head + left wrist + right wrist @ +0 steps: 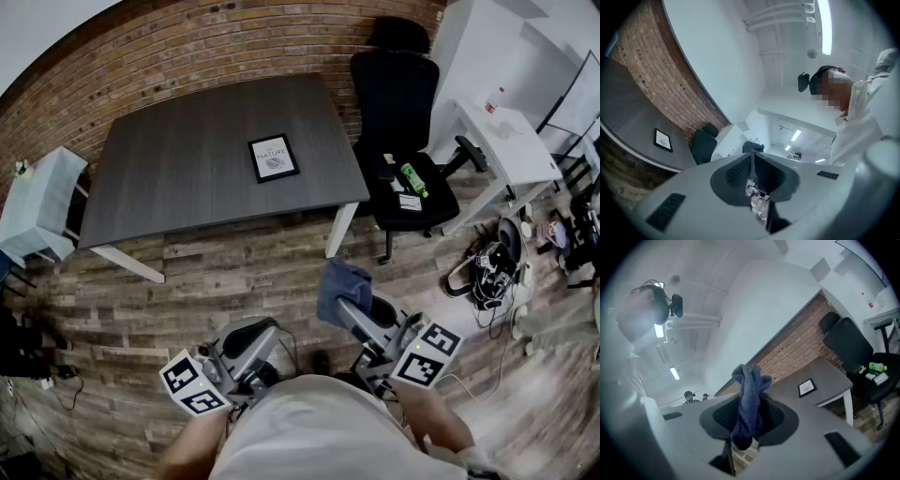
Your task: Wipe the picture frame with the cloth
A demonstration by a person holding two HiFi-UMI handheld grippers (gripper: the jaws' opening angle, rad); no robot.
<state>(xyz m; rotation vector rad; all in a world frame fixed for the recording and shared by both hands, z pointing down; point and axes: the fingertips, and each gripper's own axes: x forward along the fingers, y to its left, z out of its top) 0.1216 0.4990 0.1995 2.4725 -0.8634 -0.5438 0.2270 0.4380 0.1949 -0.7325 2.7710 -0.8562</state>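
Note:
A black picture frame [273, 157] with a white print lies flat on the dark grey table [187, 169], toward its right side. It shows small in the left gripper view [663, 140] and the right gripper view [806, 387]. My right gripper [339, 302] is held low near my body, well short of the table, shut on a blue cloth [340, 286] that bunches up between its jaws [747, 401]. My left gripper [258, 337] hangs beside it with jaws pressed together and nothing held [752, 171].
A black office chair [401, 141] with a green bottle [413, 180] on its seat stands right of the table. A white desk [506, 150] sits further right, with cables and gear [492, 262] on the wooden floor. A small white table [37, 202] is at the left.

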